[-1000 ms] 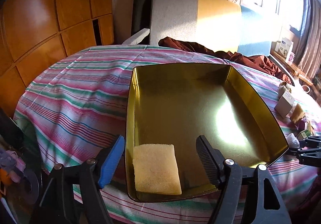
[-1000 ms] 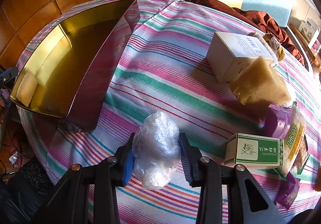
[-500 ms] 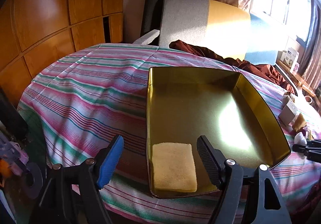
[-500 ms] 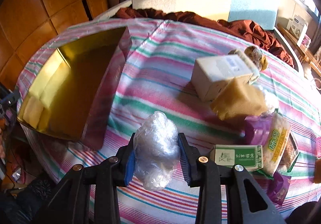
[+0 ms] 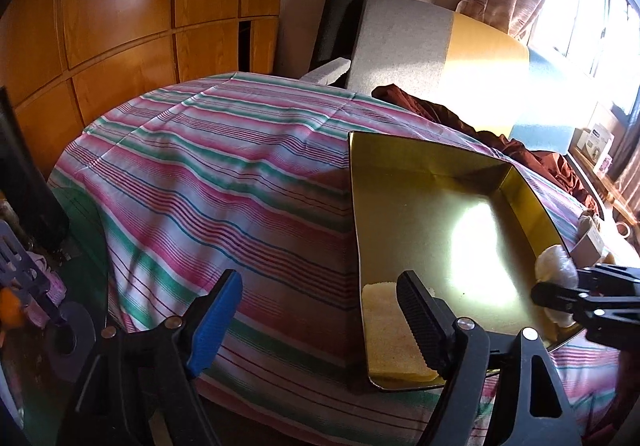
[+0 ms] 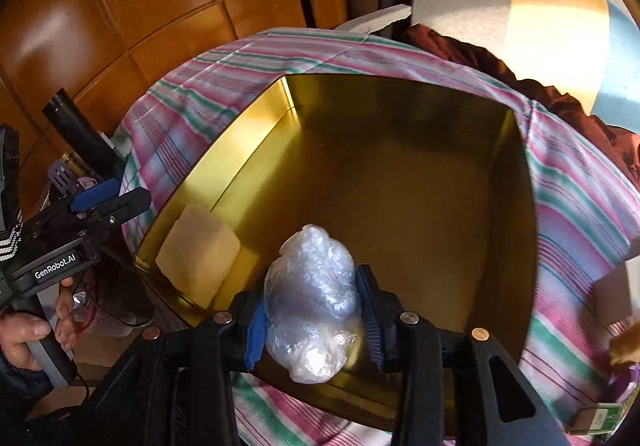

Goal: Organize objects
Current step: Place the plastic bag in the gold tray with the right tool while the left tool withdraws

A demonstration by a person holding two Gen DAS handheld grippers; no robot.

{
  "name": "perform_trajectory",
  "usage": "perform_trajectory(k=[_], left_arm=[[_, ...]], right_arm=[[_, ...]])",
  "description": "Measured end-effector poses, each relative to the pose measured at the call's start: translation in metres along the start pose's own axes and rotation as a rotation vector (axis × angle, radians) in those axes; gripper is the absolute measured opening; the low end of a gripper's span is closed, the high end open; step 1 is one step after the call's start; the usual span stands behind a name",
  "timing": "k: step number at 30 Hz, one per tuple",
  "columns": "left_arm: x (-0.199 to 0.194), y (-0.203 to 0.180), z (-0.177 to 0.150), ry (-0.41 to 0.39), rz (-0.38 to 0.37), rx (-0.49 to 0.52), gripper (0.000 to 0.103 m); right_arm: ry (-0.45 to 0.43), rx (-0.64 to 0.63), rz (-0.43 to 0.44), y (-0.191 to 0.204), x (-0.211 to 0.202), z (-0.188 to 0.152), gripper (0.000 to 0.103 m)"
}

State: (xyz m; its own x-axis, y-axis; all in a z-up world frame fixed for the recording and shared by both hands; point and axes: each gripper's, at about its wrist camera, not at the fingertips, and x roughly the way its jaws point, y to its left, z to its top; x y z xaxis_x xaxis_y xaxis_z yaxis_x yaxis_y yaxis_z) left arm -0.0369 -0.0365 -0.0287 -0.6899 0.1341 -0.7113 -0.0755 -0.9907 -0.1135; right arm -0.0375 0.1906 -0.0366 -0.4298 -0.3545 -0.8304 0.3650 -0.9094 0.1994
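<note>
I have the right gripper (image 6: 312, 320) over the near edge of the gold tin (image 6: 404, 182), its jaws easing apart yet pressed on the plastic-wrapped bundle (image 6: 310, 302): a crinkled, clear, egg-shaped wad with a pale yellowish core. A yellow sponge (image 6: 198, 254) lies flat in the tin's near-left corner. My left gripper (image 5: 320, 310) hangs beside the tin above the striped tabletop (image 5: 208, 182), jaws widening, nothing between them.

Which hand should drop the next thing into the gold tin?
The right. The right gripper has the plastic-wrapped bundle between its opening jaws, above the gold tin. The left gripper is open, empty, and beside the tin over the striped cloth.
</note>
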Motion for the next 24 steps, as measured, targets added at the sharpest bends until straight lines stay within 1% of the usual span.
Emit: perform_trajectory(k=[1, 3, 4, 6, 10, 11, 15, 20, 24], left_arm=[[0.001, 0.002, -0.001, 0.003, 0.001, -0.005, 0.08], [0.002, 0.004, -0.002, 0.006, 0.002, -0.011, 0.08], [0.002, 0.005, -0.002, 0.007, 0.003, -0.014, 0.081], [0.004, 0.007, -0.002, 0.009, 0.001, -0.021, 0.081], [0.005, 0.006, -0.002, 0.012, 0.002, -0.018, 0.081], [0.005, 0.005, -0.003, 0.014, -0.016, 0.0, 0.081], [0.001, -0.003, -0.002, 0.004, -0.022, 0.025, 0.083], [-0.006, -0.024, 0.001, -0.008, -0.04, 0.083, 0.086], [-0.011, -0.043, 0.002, -0.017, -0.063, 0.129, 0.087]], right_arm=[[0.011, 0.003, 0.025, 0.004, 0.006, 0.001, 0.048], [0.025, 0.008, 0.049, 0.009, 0.014, 0.001, 0.064], [0.028, 0.008, 0.059, 0.013, 0.015, -0.001, 0.069], [0.024, 0.004, 0.066, 0.015, 0.014, -0.005, 0.081], [-0.025, -0.004, 0.024, 0.013, 0.002, -0.009, 0.086], [-0.046, -0.005, 0.007, 0.012, -0.004, -0.01, 0.088], [-0.124, -0.008, -0.087, 0.0, -0.03, -0.013, 0.091], [-0.19, 0.04, -0.211, -0.032, -0.063, -0.018, 0.092], [-0.211, 0.102, -0.296, -0.065, -0.086, -0.027, 0.092]])
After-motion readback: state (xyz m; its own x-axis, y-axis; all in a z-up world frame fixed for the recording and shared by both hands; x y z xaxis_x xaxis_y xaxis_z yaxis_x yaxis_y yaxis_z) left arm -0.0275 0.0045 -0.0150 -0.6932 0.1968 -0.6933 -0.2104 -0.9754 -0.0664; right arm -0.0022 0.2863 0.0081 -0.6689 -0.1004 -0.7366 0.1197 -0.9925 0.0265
